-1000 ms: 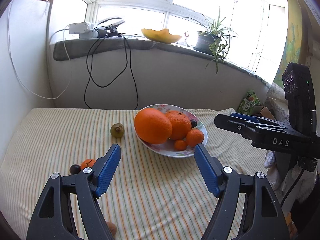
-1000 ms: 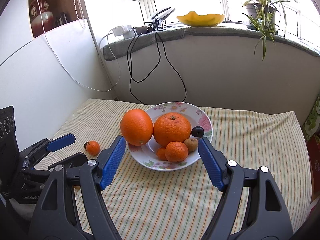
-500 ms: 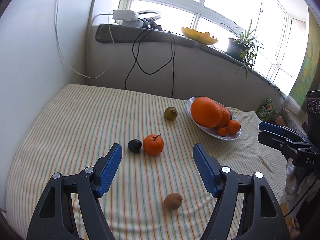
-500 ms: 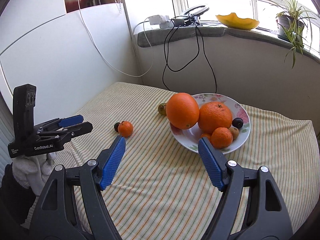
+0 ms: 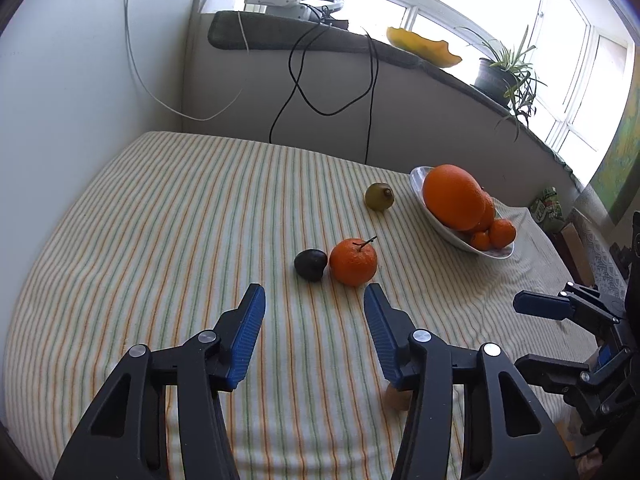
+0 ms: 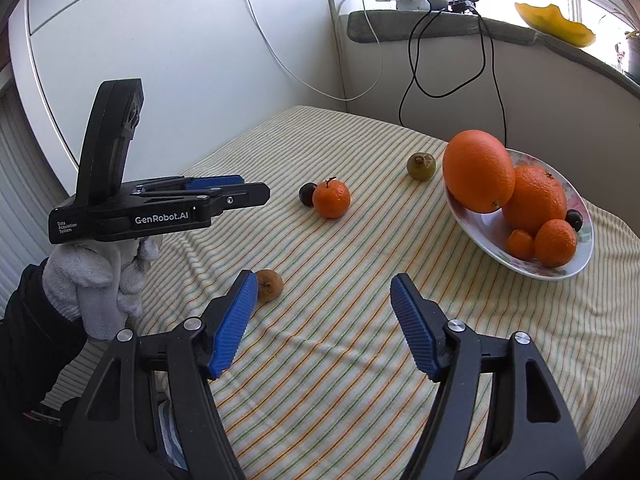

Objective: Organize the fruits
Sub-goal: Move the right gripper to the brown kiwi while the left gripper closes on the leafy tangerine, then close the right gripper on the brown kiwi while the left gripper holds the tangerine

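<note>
The plate (image 6: 576, 270) at two o'clock already carries several oranges. Left on the cloth (image 5: 160, 220): a tangerine (image 5: 353, 262) touching a dark plum (image 5: 310, 265) at twelve, a green fruit (image 5: 379, 197) beyond, a brown one (image 6: 269, 285) nearer. Left gripper (image 5: 314, 304) and right gripper (image 6: 324, 294) gape, empty.

Glossy glazed plate (image 6: 580, 270), soft striped woven cloth (image 6: 360, 280), ribbed matt plastic gripper pads (image 6: 412, 320).
</note>
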Motion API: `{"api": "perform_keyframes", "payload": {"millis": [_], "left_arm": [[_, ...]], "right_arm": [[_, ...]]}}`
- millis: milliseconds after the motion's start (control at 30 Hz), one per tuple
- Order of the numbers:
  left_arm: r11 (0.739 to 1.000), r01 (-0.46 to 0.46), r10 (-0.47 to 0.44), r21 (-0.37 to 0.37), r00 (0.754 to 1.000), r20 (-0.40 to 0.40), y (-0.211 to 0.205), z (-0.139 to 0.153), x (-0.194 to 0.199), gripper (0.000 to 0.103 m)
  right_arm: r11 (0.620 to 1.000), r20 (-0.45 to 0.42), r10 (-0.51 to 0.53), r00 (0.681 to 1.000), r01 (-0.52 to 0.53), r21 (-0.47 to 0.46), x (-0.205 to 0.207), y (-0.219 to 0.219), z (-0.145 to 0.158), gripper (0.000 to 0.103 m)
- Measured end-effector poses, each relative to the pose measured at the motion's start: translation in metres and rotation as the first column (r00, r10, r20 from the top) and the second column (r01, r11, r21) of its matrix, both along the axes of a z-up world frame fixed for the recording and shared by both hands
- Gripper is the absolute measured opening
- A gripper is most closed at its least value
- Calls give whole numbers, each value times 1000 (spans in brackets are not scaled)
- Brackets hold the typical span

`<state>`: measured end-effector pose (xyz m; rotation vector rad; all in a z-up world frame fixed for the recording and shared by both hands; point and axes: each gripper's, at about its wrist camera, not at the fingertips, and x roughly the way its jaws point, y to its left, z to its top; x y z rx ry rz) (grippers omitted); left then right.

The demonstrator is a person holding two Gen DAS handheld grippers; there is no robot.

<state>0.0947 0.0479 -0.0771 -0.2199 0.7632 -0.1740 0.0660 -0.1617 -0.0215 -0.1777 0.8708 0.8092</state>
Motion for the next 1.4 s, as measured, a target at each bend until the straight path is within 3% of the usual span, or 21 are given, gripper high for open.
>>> {"api": "perform_keyframes", "payload": {"millis": [333, 567, 800, 1400], "left_arm": [[995, 95, -95, 41, 996, 0, -24, -1, 20, 43], [983, 143, -143, 119, 990, -10, -42, -1, 40, 43], [970, 166, -164, 177, 986, -26, -49, -4, 53, 43], [966, 160, -155, 205, 987, -40, -47, -11, 55, 32]], "right_arm": [[998, -49, 63, 997, -64, -22, -9, 24, -22, 57], [996, -55, 84, 995, -86, -36, -11, 36, -30, 55], [994, -64, 93, 994, -96, -53, -7, 46, -37, 49], [988, -65, 114, 991, -121, -101, -3, 66, -47, 36]]}}
